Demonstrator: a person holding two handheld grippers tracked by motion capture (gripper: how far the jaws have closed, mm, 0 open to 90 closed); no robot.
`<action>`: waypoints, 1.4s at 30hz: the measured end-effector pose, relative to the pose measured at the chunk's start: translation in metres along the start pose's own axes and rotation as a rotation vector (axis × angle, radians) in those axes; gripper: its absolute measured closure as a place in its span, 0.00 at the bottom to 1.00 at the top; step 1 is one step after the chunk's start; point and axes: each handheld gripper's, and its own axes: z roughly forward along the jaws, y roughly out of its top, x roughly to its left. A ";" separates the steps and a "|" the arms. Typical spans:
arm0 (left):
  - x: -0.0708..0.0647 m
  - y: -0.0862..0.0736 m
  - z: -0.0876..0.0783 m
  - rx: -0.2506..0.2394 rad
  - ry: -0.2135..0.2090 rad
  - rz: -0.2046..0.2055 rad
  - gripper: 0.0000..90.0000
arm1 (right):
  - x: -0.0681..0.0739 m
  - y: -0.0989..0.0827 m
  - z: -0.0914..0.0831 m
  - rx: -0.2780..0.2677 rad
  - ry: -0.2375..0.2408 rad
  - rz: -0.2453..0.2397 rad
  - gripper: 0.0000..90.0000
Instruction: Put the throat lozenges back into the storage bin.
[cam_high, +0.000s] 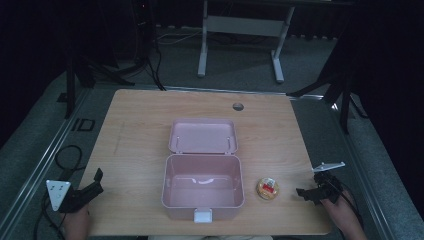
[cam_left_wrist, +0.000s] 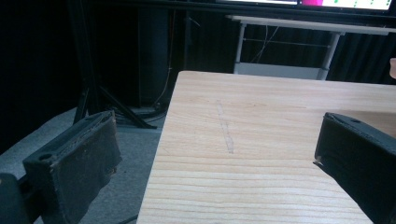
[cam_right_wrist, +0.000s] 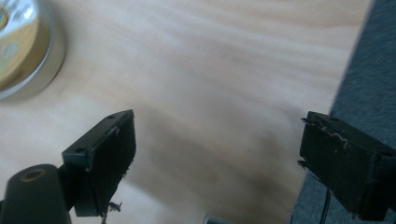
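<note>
probably the small round tin (cam_high: 268, 189) is the thing to move: it sits on the wooden table (cam_high: 135, 125), just right of the open pink box (cam_high: 202, 192), apart from it. it looks light and rigid, with a smooth metal rim that may slip, so a hold across its sides seems best. the right gripper (cam_high: 303, 192) hovers near it, tilted toward the tin, jaws spread wide and empty. the left gripper (cam_high: 96, 181) rests at the table's near left edge, jaws apart, empty.
</note>
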 end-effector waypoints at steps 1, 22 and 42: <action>0.000 0.000 0.000 0.000 0.000 -0.001 0.00 | 0.000 0.000 0.000 0.027 0.017 -0.010 0.12; 0.001 0.000 0.000 0.000 -0.010 -0.010 0.00 | 0.032 0.005 -0.001 0.428 0.260 -0.427 0.12; 0.002 0.000 0.000 0.001 -0.021 -0.017 0.00 | 0.076 0.040 0.008 0.534 0.195 -0.703 0.17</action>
